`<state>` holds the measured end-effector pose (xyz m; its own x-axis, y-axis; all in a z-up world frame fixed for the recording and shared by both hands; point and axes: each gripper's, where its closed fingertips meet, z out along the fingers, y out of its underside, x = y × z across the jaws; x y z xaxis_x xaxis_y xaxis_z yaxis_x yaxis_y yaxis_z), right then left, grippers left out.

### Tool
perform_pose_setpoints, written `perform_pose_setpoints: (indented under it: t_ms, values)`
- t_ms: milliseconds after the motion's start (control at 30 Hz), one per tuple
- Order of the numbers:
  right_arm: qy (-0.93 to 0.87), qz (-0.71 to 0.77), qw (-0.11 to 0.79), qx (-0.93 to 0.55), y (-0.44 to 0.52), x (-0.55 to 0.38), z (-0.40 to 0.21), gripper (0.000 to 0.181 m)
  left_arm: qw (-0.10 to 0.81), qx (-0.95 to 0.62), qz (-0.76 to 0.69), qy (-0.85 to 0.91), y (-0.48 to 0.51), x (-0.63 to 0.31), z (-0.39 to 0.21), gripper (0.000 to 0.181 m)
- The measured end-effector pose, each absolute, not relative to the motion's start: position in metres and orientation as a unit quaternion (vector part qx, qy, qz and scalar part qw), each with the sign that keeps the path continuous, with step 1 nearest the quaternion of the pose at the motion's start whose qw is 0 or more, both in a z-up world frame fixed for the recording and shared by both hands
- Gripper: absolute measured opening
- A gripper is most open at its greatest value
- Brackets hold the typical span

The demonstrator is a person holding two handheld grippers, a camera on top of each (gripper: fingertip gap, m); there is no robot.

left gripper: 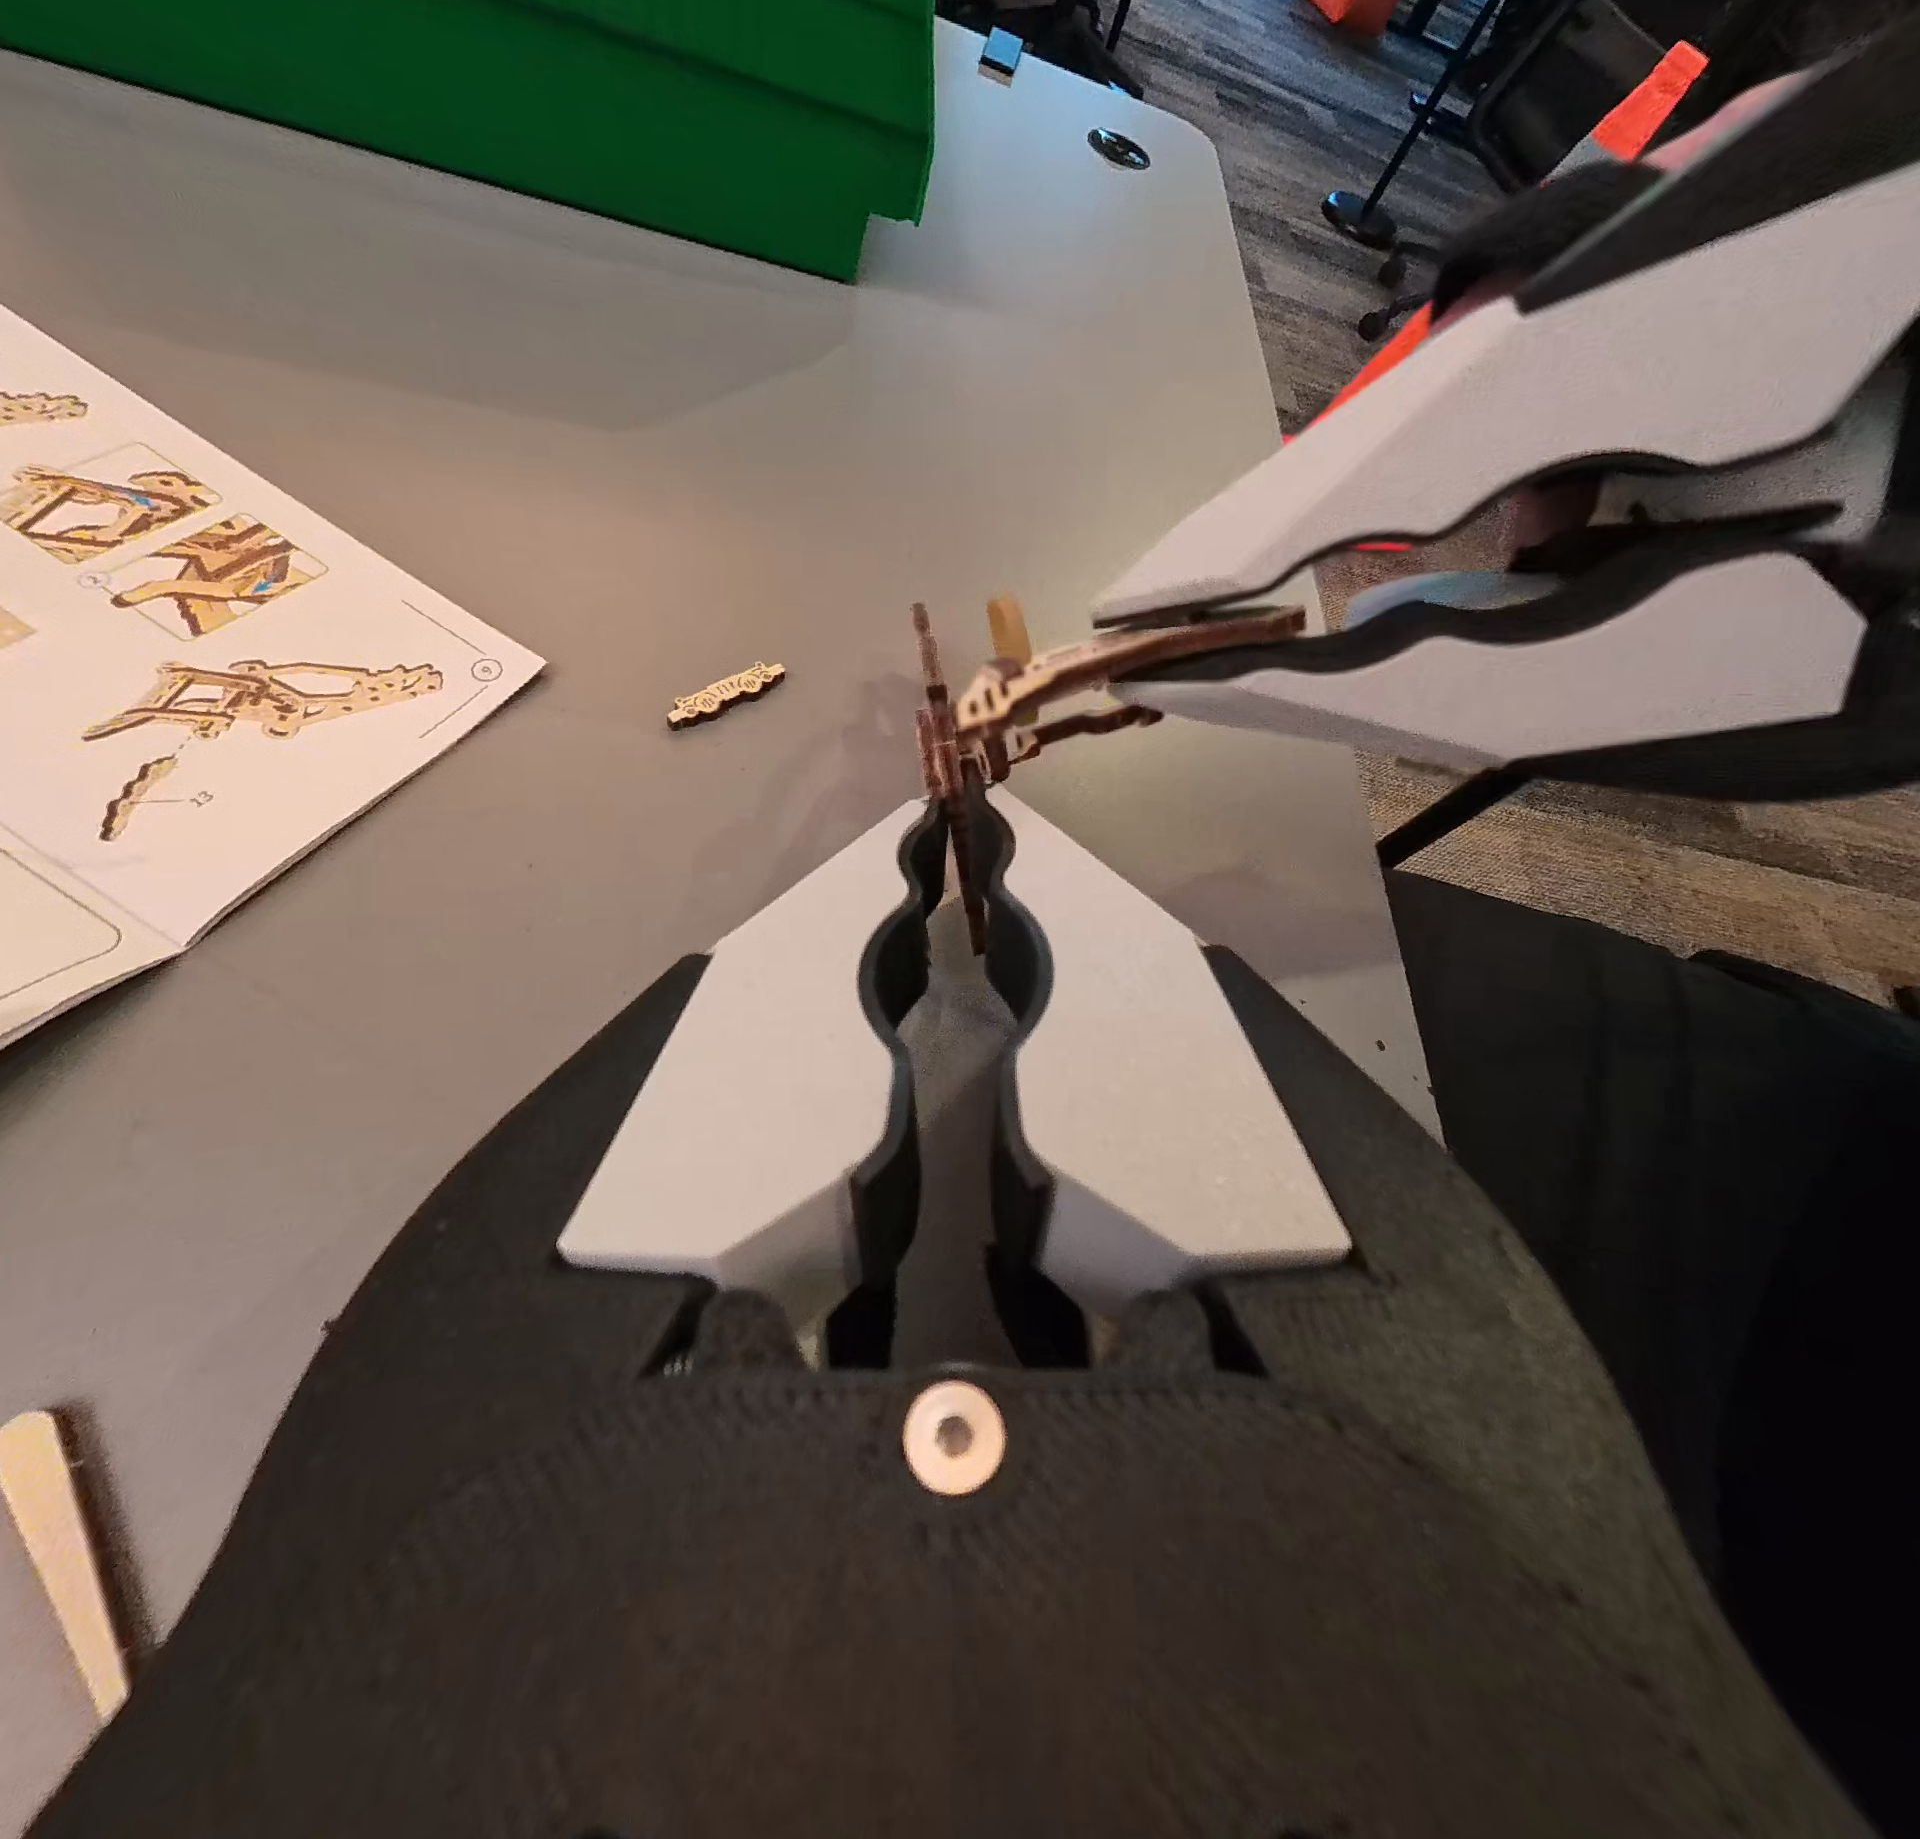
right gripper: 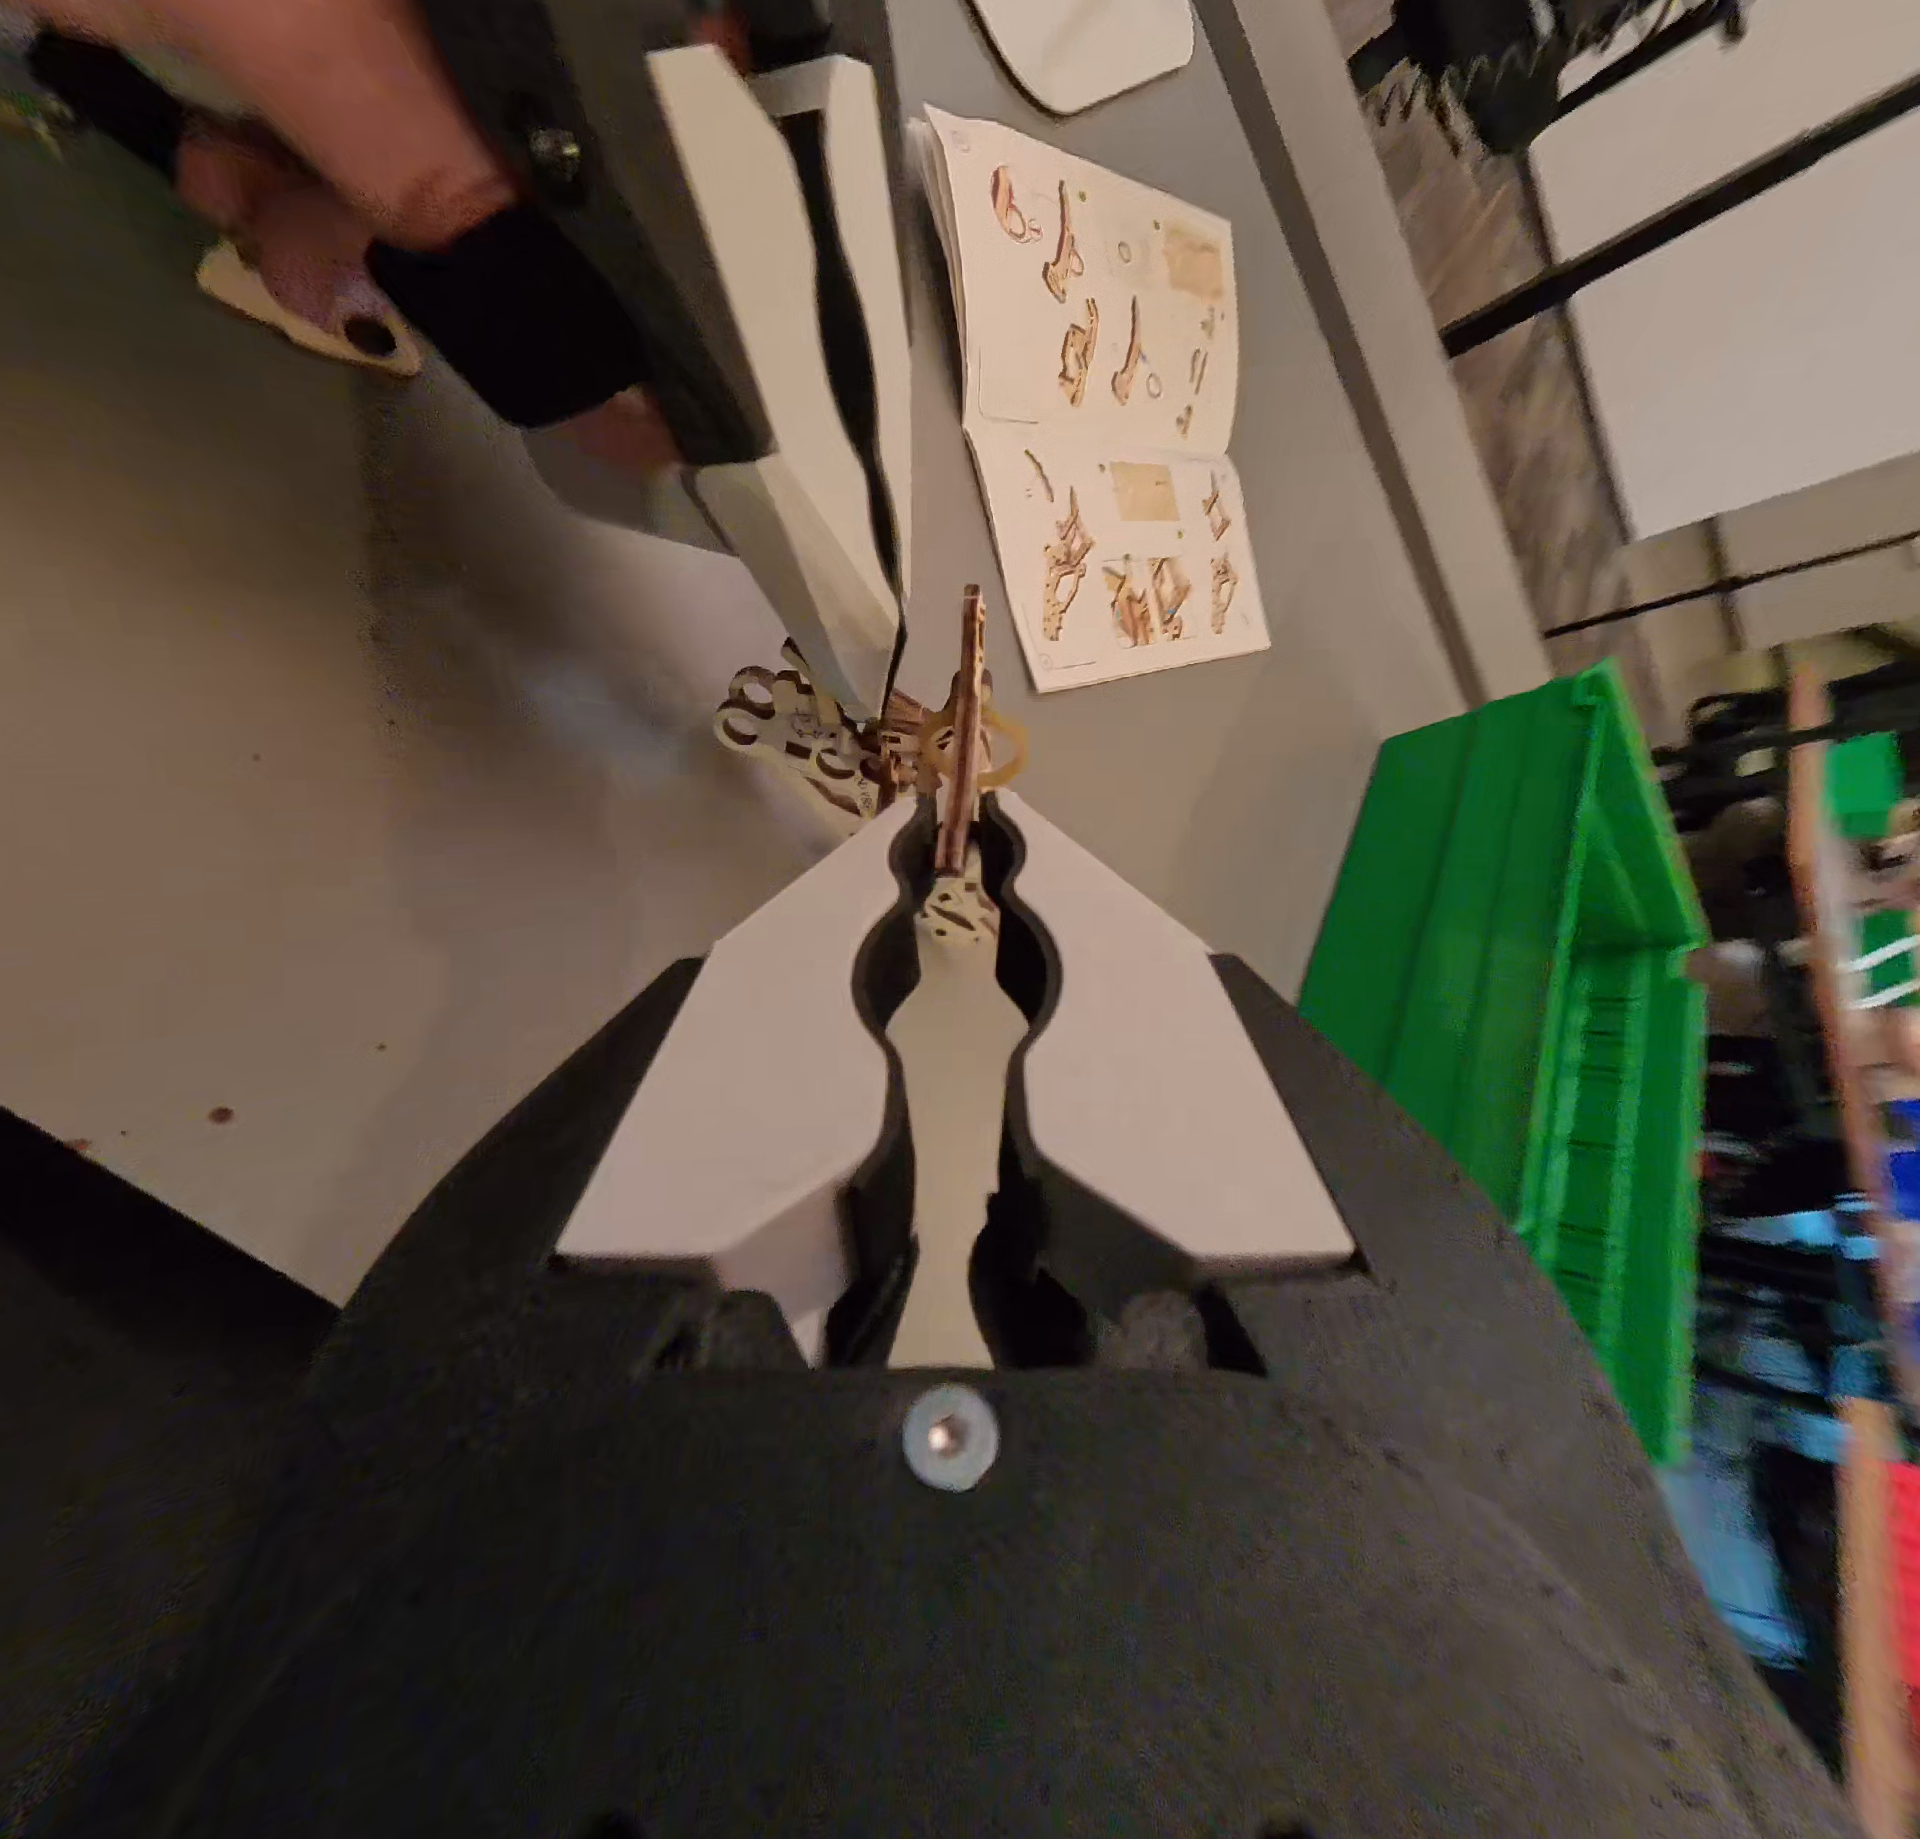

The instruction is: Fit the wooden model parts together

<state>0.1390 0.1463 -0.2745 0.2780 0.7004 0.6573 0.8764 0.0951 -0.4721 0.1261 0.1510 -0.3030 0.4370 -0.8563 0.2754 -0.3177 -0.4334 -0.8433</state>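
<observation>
Left gripper (left gripper: 951, 802) pinches one wooden part (left gripper: 940, 740) edge-on; right gripper (left gripper: 1107, 662) clamps its mate (left gripper: 1049, 683) crosswise (seemingly to mesh slots), above the table's (left gripper: 623, 501) right edge

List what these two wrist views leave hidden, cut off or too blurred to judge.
- Left wrist view: the joint between the two flat brown wooden model parts, seen edge-on; the left tool covers one part's lower end.
- Left wrist view: pale wooden strip, cut off by the left edge.
- Right wrist view: pale wooden scrap, half hidden by a blurred hand.
- Right wrist view: background beyond the green plastic bin, blurred.
</observation>
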Motion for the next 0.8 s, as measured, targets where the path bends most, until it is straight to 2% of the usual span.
perform_pose_setpoints:
  t_ms: [333, 800]
  values:
    - [-0.652, -0.192, 0.454, -0.576, 0.137, 0.129, -0.277, 0.005, 0.369, -0.762, -0.363, 0.390, 0.149, 0.127, -0.305, 0.001]
    - [-0.635, -0.136, 0.485, -0.585, 0.134, 0.128, -0.277, 0.005, 0.359, -0.754, -0.371, 0.406, 0.143, 0.133, -0.308, 0.001]
